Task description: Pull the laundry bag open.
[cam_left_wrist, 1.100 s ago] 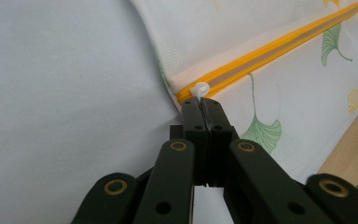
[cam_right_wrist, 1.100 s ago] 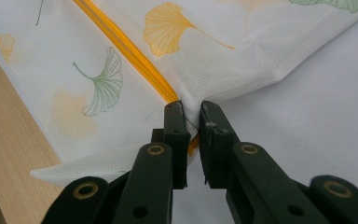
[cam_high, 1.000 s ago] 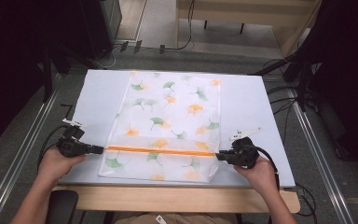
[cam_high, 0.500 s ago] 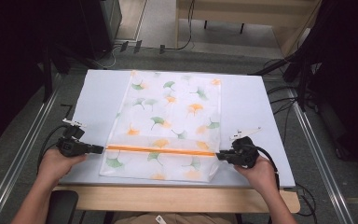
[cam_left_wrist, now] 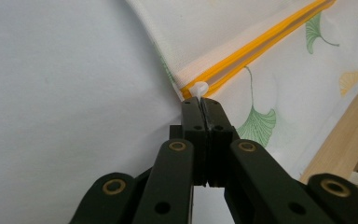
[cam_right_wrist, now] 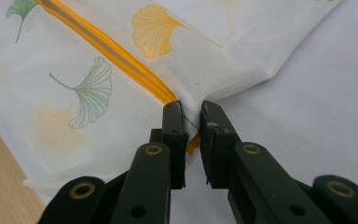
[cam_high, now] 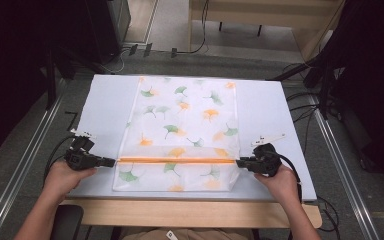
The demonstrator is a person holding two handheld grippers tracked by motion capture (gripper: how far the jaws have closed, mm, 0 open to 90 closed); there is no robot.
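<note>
The mesh bag (cam_high: 180, 135), white with green and orange ginkgo leaves, lies flat on the pale mat (cam_high: 105, 110) near the table's front edge, its orange zipper (cam_high: 177, 161) running straight across between the 2 grippers. At the zipper's left end sits the small white pull tab (cam_left_wrist: 197, 88). The left gripper (cam_left_wrist: 200, 105) has its jaws pressed fully together on that tab. The right gripper (cam_right_wrist: 192, 112) stands at the opposite end with a narrow gap between its jaws; the bag's corner fabric and the zipper's end sit in that gap, though from here I can't quite tell whether the pads are truly pinching it or just bracketing it.

To run the zipper cleanly, the right side should bite firmly on the corner and hold it taut, while the left draws the tab level along the track, low to the mat, without lifting or twisting.

Both hands rest low on the mat, left hand (cam_high: 67, 175) and right hand (cam_high: 280, 182) facing inward, jaws pointing at each other along the zipper line.
</note>
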